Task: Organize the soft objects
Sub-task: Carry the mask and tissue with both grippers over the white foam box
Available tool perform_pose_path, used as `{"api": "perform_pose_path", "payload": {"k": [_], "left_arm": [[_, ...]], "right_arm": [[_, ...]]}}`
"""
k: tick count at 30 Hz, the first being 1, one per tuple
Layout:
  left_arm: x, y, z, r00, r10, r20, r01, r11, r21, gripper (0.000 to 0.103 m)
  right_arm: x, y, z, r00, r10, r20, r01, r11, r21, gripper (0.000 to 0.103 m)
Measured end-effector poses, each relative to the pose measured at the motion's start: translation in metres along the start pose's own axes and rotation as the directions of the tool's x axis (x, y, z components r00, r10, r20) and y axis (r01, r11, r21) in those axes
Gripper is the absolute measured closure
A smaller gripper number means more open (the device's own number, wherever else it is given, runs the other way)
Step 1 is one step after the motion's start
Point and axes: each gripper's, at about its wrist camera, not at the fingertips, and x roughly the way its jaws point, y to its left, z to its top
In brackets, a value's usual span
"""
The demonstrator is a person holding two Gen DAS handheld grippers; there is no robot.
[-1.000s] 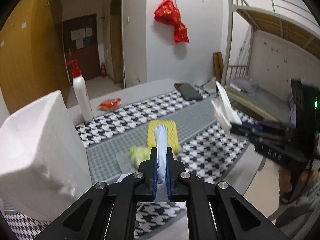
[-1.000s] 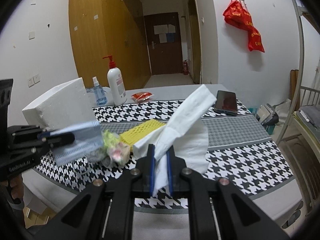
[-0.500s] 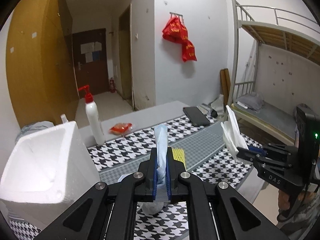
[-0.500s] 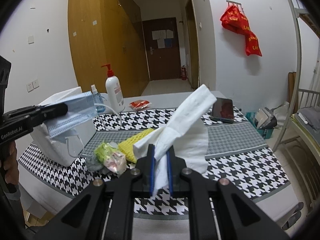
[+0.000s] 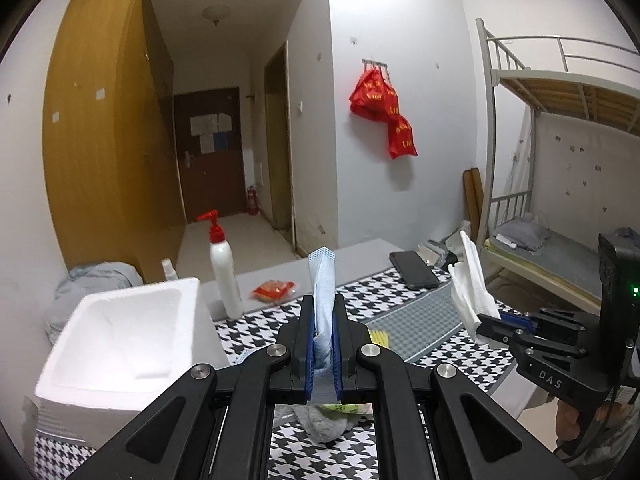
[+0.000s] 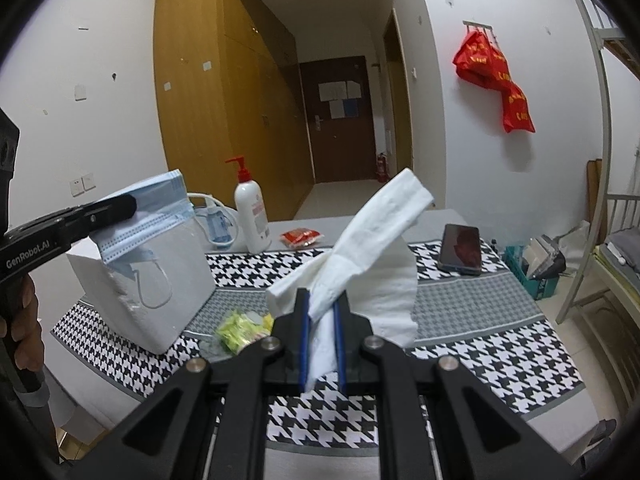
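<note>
My left gripper point(image 5: 323, 312) is shut on a light-blue face mask point(image 5: 323, 280) and holds it in the air; in the right wrist view the mask point(image 6: 152, 216) hangs over the open white foam box point(image 6: 160, 280), which also shows in the left wrist view point(image 5: 120, 344). My right gripper point(image 6: 321, 312) is shut on a white tissue point(image 6: 360, 264), held above the table right of the box; the tissue shows in the left wrist view point(image 5: 472, 292) too. A yellow-green crumpled wrapper point(image 6: 236, 328) lies by the box.
A white pump bottle point(image 6: 250, 220) with a red top, a small spray bottle point(image 6: 214, 226), a red packet point(image 6: 301, 237) and a black phone point(image 6: 460, 249) are on the houndstooth table cloth point(image 6: 480, 360). A bunk bed point(image 5: 560, 160) stands to the right.
My left gripper has lifted the mask from near the table up and left, above the foam box. My right gripper has risen a little with the tissue.
</note>
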Motion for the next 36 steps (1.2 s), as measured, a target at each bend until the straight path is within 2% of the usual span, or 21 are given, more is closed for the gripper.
{"api": "perform_pose_path", "payload": {"k": [8, 24, 36], "left_arm": [[-0.017, 0.009, 0.008, 0.998, 0.045, 0.046, -0.044, 0.999, -0.009, 0.095], [-0.055, 0.045, 0.003, 0.985, 0.132, 0.111, -0.128, 0.991, -0.047, 0.095], [-0.072, 0.086, -0.011, 0.972, 0.209, 0.108, -0.197, 0.974, -0.108, 0.095]], "right_arm": [[-0.006, 0.018, 0.009, 0.998, 0.043, 0.038, -0.042, 0.999, -0.021, 0.089], [-0.003, 0.067, 0.021, 0.989, 0.125, 0.077, -0.117, 0.989, -0.094, 0.089], [-0.001, 0.108, 0.027, 0.979, 0.176, 0.102, -0.160, 0.976, -0.146, 0.089]]}}
